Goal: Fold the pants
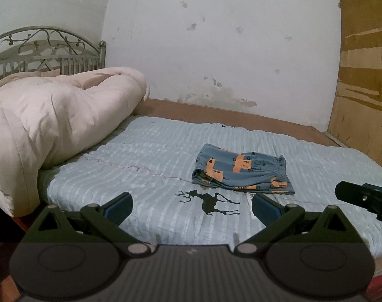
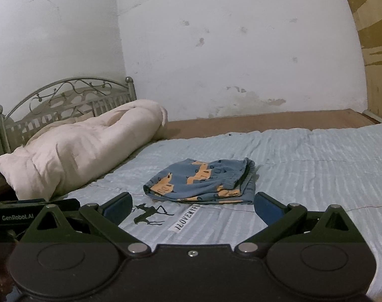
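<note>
Blue pants with orange patches [image 1: 242, 170] lie folded into a compact stack on the light blue bedspread [image 1: 145, 156], past my fingertips. In the right wrist view the same pants [image 2: 203, 182] rest just beyond the gripper, their elastic waistband toward the right. My left gripper [image 1: 192, 209] hovers open above the deer print, holding nothing. My right gripper [image 2: 193, 209] is open too, empty, close to the near edge of the pants. The right gripper's body [image 1: 367, 200] pokes in at the right edge of the left wrist view.
A bulky pink-white comforter [image 1: 52, 125] is heaped at the left by the metal headboard [image 1: 45, 52]. A stained white wall [image 1: 216, 50] runs behind the bed, a plywood panel [image 1: 364, 75] on the right. Bare brown bed base [image 2: 266, 122] shows along the wall.
</note>
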`<state>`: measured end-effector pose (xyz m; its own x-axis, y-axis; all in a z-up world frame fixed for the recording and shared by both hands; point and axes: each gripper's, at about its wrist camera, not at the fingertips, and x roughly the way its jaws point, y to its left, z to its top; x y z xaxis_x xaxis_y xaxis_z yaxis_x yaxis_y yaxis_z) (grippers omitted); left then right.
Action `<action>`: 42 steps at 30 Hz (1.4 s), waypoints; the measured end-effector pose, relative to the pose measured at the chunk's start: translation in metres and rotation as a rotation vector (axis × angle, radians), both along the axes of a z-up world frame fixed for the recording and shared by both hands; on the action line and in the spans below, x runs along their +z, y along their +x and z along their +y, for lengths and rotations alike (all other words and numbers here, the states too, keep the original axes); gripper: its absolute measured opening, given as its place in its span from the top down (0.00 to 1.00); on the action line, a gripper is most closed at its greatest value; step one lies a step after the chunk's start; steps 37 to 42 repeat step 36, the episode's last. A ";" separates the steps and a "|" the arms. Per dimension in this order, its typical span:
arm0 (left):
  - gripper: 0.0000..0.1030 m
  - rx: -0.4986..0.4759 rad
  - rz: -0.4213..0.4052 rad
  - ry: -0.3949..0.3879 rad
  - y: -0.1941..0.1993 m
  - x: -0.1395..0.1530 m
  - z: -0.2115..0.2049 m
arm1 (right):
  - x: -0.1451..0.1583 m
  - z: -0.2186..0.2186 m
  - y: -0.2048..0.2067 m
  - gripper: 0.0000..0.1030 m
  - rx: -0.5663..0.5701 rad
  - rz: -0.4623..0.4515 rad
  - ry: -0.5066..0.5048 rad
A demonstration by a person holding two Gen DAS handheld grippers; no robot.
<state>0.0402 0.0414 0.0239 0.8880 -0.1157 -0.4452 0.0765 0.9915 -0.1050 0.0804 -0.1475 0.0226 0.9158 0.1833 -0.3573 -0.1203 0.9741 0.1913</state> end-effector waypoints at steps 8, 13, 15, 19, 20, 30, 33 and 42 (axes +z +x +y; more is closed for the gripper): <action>0.01 -0.006 0.009 0.005 0.000 0.000 -0.002 | 0.002 0.001 0.002 0.01 0.012 0.000 0.000; 0.01 -0.006 0.011 0.006 0.000 -0.001 -0.002 | 0.002 0.000 0.002 0.01 0.015 0.004 0.004; 0.01 -0.004 0.014 0.006 0.000 -0.002 -0.002 | 0.002 0.000 0.002 0.01 0.017 0.007 0.006; 0.01 -0.005 0.018 0.005 0.001 -0.003 -0.002 | 0.002 0.001 0.004 0.01 0.018 0.011 0.008; 0.01 -0.005 0.020 0.005 0.001 -0.003 -0.002 | 0.001 0.001 0.004 0.01 0.017 0.011 0.006; 0.01 0.019 0.024 0.023 0.004 -0.009 -0.002 | -0.002 0.001 0.008 0.01 0.031 0.021 0.008; 0.01 0.020 0.018 0.024 0.004 -0.010 -0.001 | -0.004 0.002 0.009 0.01 0.035 0.028 0.008; 0.01 0.021 0.019 0.021 0.005 -0.011 0.000 | -0.005 0.003 0.011 0.01 0.038 0.033 0.011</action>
